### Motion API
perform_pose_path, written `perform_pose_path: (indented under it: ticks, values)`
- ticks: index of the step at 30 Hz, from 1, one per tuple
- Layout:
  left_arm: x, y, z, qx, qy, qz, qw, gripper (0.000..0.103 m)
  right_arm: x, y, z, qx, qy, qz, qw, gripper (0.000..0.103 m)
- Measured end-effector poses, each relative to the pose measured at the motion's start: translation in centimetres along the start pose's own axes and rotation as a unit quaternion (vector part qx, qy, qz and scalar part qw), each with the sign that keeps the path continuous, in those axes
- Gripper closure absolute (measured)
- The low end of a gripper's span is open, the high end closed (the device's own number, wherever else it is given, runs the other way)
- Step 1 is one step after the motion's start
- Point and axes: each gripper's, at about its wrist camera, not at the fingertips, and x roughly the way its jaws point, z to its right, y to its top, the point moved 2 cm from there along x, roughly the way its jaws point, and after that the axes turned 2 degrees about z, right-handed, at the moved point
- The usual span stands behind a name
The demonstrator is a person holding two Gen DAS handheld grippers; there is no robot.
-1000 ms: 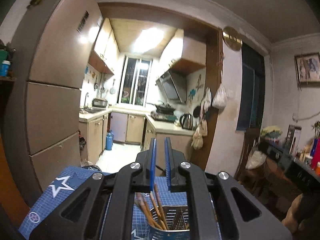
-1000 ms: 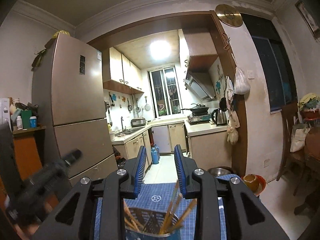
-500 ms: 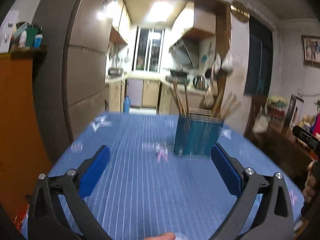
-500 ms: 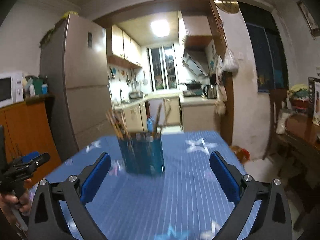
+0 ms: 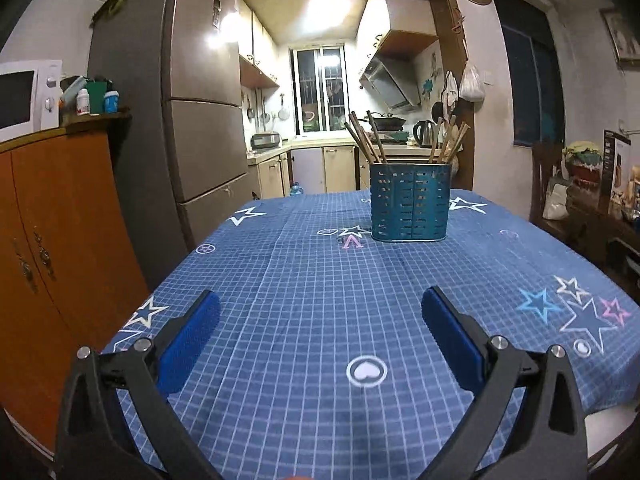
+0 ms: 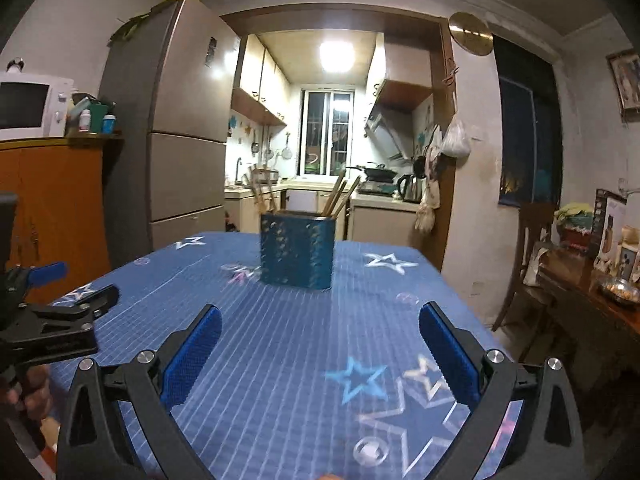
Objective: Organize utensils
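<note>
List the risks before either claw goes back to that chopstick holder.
The tall perforated blue metal holder stands free on the blue checked tablecloth; a sideways nudge might tip it. The wooden chopsticks splay out in two bunches, so an open left claw or right claw could snag neighbours when picking one.

Ahead of the gripper, past the table's blue checked tablecloth (image 5: 320,280), an open doorway leads into a narrow kitchen lit by a bright ceiling light (image 5: 332,6), with a barred window (image 5: 320,88) at its far end. To the left stand a tall fridge (image 5: 200,112) and an orange cabinet (image 5: 52,232) carrying a microwave (image 5: 24,98). To the right is a dark window (image 5: 532,92).
</note>
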Motion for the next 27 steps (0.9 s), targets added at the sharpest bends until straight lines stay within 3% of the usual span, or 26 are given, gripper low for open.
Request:
perform_pose_path:
  ticks: [3,8,17,27]
  values:
    - [-0.5,-0.6,-0.5,-0.010,0.002,0.001,0.9999,0.006,-0.4,-1.4,0.1,0.027,0.022,-0.020,0.999,0.004]
    - [-1.2,-1.8,-1.0,-0.028,0.000,-0.008,0.9996,0.006,0.4,-3.6,-0.7,0.022,0.005,-0.058,0.998,0.004]
    - [-1.1,-2.7,-1.2,-0.025,0.003,-0.016,0.9996,0.006,0.2,-3.7,-1.1,0.008,-0.003,-0.052,0.999,0.004]
    - [-0.9,-2.4,-0.4,-0.017,-0.020,-0.020,0.9994,0.006,0.1,-3.2,-0.3,0.016,-0.007,-0.047,0.999,0.004]
